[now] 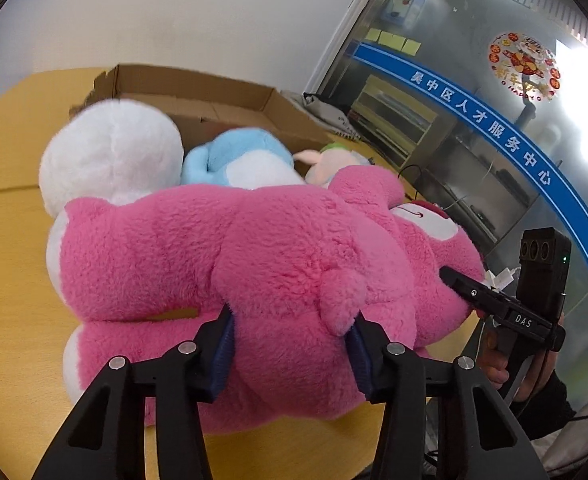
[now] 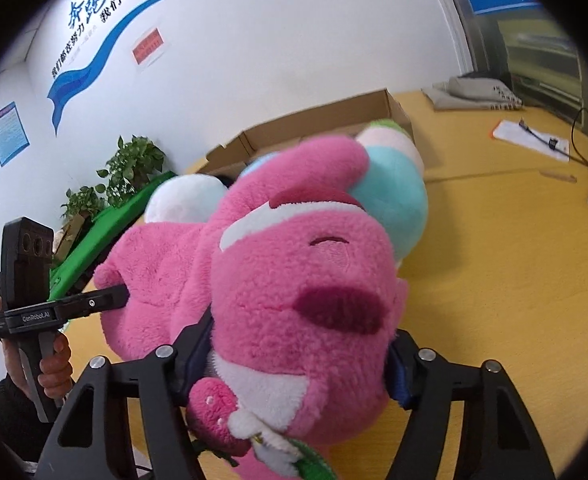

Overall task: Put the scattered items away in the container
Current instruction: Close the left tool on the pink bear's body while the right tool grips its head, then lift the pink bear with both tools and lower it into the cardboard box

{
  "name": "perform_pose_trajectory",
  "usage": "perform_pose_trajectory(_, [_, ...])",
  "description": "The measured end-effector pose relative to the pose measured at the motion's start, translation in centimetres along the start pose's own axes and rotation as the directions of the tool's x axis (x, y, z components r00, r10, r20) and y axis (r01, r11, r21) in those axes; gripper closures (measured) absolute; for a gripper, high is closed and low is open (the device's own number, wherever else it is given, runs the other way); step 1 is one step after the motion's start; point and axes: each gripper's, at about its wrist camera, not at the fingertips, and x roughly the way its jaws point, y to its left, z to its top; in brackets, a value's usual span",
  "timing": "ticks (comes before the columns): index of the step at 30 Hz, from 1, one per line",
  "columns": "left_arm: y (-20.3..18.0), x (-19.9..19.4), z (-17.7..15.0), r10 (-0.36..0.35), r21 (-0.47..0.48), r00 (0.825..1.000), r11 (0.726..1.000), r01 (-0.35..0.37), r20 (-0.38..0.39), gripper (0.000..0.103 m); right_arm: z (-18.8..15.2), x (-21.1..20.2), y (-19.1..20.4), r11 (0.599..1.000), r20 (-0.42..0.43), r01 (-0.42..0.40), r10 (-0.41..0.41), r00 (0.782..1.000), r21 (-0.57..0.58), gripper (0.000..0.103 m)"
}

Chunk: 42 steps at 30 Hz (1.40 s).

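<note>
Honestly, both grippers pinch the bear (image 1: 253, 264): left gripper (image 1: 289, 344) on its rump, right gripper (image 2: 298, 356) on its head. Lift evenly, clear the box (image 1: 197, 92) wall behind it.

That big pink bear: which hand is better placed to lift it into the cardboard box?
Neither alone. The left gripper clamps the pink bear at its rear, the right gripper clamps its head; likely both lift toward the cardboard box.

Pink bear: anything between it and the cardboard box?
Yes. A white plush, a blue plush and a smaller pastel one sit between the pink bear and the cardboard box. Both the left gripper and right gripper already clamp the bear.
</note>
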Motion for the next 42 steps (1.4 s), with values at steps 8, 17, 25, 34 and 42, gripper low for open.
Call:
perform_pose_trajectory(8, [-0.8, -3.9, 8.2, 0.011, 0.049, 0.992, 0.999, -0.018, 0.124, 0.051, 8.5, -1.7, 3.3, 0.996, 0.131, -0.012, 0.022, 0.991, -0.083, 0.035])
perform_pose_trajectory(17, [1.7, -2.5, 22.5, 0.055, 0.101, 0.978, 0.992, -0.076, 0.200, 0.051, 22.1, 3.2, 3.8, 0.989, 0.231, -0.022, 0.056, 0.971, -0.147, 0.035])
perform_pose_trajectory(25, [7.4, 5.3, 34.9, 0.083, 0.082, 0.984, 0.992, -0.097, 0.159, 0.051, 33.2, 12.6, -0.4, 0.994, 0.248, -0.030, 0.057, 0.967, -0.110, 0.035])
perform_pose_trajectory(34, [16.1, 21.2, 40.0, 0.127, -0.013, 0.989, 0.992, -0.128, -0.072, 0.051, 36.8, 27.0, -8.8, 1.000, 0.115, -0.003, 0.003, 0.993, -0.003, 0.035])
perform_pose_trajectory(42, [20.0, 30.8, 36.8, 0.172, -0.028, 0.960, 0.983, -0.182, -0.221, 0.054, 33.3, 36.1, -15.8, 0.971, -0.120, 0.119, -0.095, 0.988, 0.209, 0.034])
